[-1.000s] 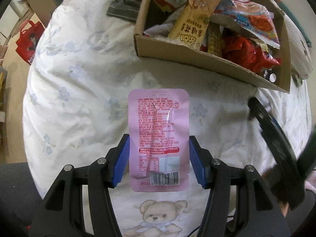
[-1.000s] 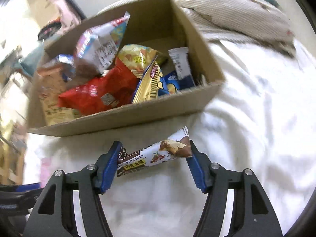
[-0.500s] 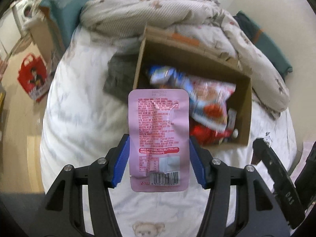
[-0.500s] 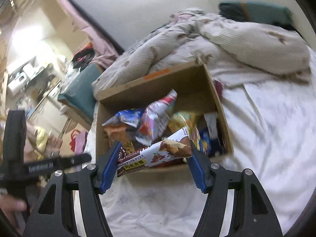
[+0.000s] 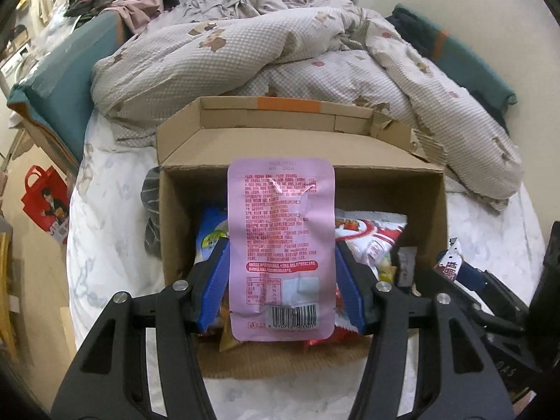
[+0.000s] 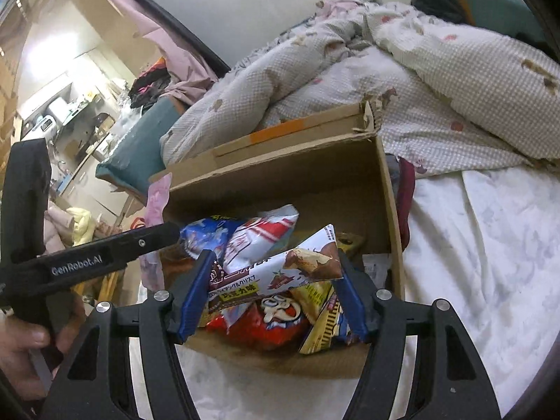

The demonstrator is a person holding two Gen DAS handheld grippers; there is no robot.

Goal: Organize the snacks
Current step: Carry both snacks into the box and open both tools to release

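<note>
Pink and flat, a rectangular plastic snack pouch (image 5: pixel 281 245) with red print and a barcode stands upright between the blue-padded fingers (image 5: pixel 214 287) of the left gripper (image 5: pixel 281 290), which clamp it by its two long edges; it hangs over the open brown cardboard box (image 5: pixel 178 217) that sits on the white floral bed sheet (image 5: pixel 105 245). The right gripper (image 6: pixel 271 290) carries a white and brown chocolate wafer bar wrapper (image 6: pixel 273 273) lying crosswise and slightly tilted between its own blue fingers (image 6: pixel 350 294), also above the box; the wrapper's two ends meet the pads, so it is held, though the fit at the left pad is hard to judge. Inside the box lies a loose heap of packets: a red bag with a cartoon face (image 6: pixel 273 322), a white and red bag (image 6: pixel 259 241), a blue bag (image 6: pixel 206 234) and a yellow striped packet (image 6: pixel 322 325). In the right wrist view the left gripper's black body reaches in from the left with a hand (image 6: pixel 21 346) around its handle, and the pink pouch shows edge-on beside the box's left wall. Behind the box a rumpled beige checked duvet (image 5: pixel 280 52) is piled against the wall, and a red tote bag (image 5: pixel 47 206) sits on the floor beside the bed.
</note>
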